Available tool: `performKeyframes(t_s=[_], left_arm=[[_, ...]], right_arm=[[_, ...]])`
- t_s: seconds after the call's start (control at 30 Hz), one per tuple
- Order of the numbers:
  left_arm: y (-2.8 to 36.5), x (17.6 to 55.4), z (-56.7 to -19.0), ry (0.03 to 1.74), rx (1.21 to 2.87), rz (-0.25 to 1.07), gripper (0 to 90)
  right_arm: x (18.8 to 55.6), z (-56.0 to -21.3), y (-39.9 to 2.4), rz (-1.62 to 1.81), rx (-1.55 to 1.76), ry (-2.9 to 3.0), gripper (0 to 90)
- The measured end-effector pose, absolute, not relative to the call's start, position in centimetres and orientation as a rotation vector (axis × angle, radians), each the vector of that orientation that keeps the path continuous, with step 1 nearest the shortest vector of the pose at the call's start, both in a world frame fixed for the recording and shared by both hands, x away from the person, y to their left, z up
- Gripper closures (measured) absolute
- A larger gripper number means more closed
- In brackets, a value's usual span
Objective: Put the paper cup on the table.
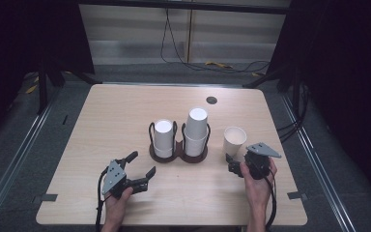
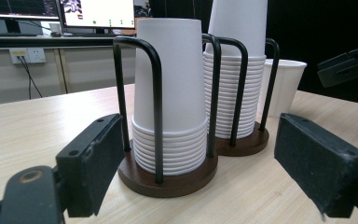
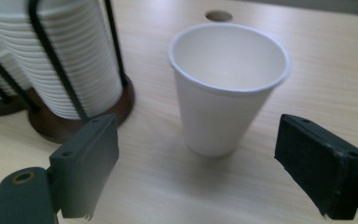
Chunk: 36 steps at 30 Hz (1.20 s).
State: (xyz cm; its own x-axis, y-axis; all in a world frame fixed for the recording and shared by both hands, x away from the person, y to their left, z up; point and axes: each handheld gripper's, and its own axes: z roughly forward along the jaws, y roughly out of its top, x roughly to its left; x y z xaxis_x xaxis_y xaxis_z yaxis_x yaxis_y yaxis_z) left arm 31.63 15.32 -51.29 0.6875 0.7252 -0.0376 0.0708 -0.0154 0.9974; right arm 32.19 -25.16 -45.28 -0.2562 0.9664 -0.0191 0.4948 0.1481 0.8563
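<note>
A dark wooden cup holder (image 1: pixel 179 153) with black wire hoops stands mid-table. It carries two stacks of upside-down white paper cups, a shorter left stack (image 1: pixel 163 137) and a taller right stack (image 1: pixel 196 129). One single white cup (image 1: pixel 234 140) stands upright on the table to the right of the holder. My left gripper (image 1: pixel 142 164) rests open near the front left, aimed at the left stack (image 2: pixel 168 88) with nothing between its jaws. My right gripper (image 1: pixel 236 158) is open just in front of the single cup (image 3: pixel 228 88), which sits beyond the jaws, untouched.
The wooden table (image 1: pixel 125 111) has a round dark cable hole (image 1: pixel 211 100) at the back. Black curtains and metal floor rails flank it. Monitors (image 2: pixel 98 14) and a desk stand behind the table in the left gripper view. The right gripper (image 2: pixel 349 63) shows at the edge there.
</note>
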Motion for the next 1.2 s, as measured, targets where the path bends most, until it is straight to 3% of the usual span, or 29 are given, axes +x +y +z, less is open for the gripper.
performKeyframes(t_s=[0.87,1.2], left_arm=[[15.2,31.4,-51.3,0.675,1.527,0.623,15.6],[15.2,31.4,-51.3,0.685,1.509,0.608,15.6]], right_arm=[[29.3,-50.0,-17.5,1.47,1.142,1.658,13.1],[29.2,-50.3,-16.4,1.465,1.065,1.626,13.6]])
